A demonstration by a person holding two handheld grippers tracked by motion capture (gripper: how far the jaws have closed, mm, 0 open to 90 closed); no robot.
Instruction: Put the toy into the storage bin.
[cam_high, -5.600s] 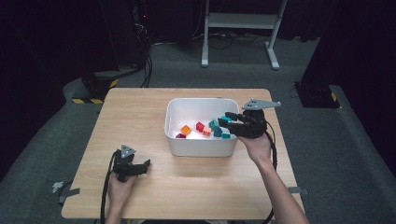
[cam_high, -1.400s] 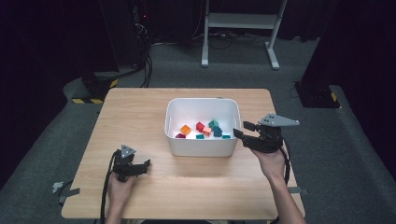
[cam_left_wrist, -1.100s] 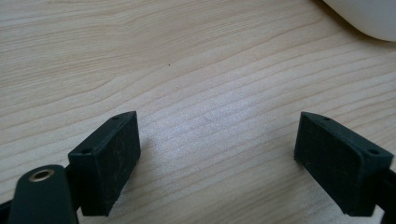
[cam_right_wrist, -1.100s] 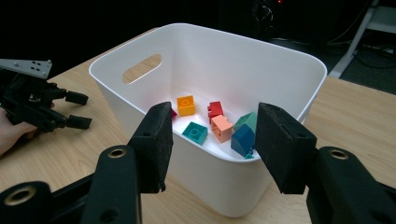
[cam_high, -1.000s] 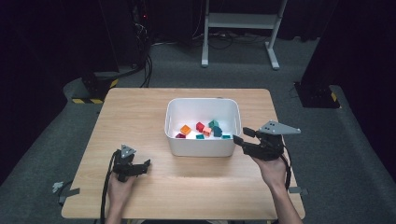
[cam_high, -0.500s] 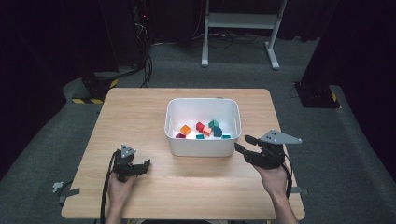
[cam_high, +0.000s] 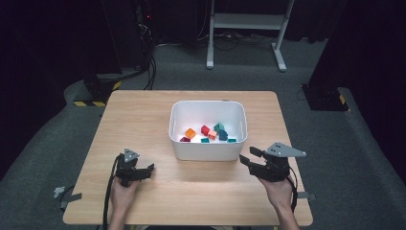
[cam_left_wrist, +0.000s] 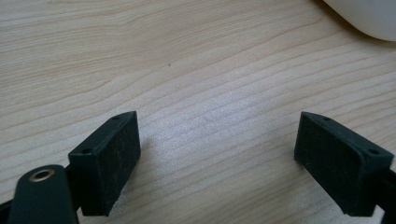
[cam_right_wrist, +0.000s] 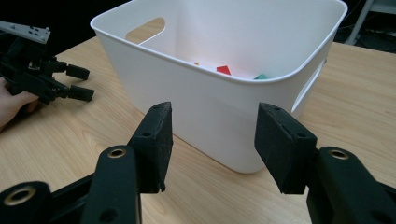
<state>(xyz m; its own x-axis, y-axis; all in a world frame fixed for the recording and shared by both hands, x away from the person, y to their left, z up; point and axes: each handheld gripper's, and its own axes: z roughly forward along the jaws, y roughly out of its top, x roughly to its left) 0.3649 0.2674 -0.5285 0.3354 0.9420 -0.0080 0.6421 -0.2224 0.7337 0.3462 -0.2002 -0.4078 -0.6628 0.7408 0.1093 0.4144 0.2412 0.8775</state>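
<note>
— Several small coloured blocks (cam_high: 209,134), orange, red, teal and pink, lay in the white rectangular plastic bin (cam_high: 207,150) near the middle of the pale wooden table (cam_high: 143,115). Where were the grippers?

— Both were outside the bin. The right gripper (cam_high: 249,158) sat just beside its near right corner, jaws parted and empty, pointing at the wall. In the right gripper view the bin's wall (cam_right_wrist: 210,112) filled the gap between those jaws without touching them.

— And the left gripper (cam_high: 147,170)?

— Low over bare wood near the front left of the table, well apart from the bin, jaws spread wide with nothing between them. The left gripper view showed wood grain and one corner of the bin (cam_left_wrist: 369,18).

— Anything in the way?

— Nothing stood between either gripper and the bin. Around the table was grey carpet (cam_high: 373,153), a white metal stand (cam_high: 249,28) beyond the far edge, and black cables (cam_high: 148,62) by a yellow-and-black striped base (cam_high: 95,96).
</note>
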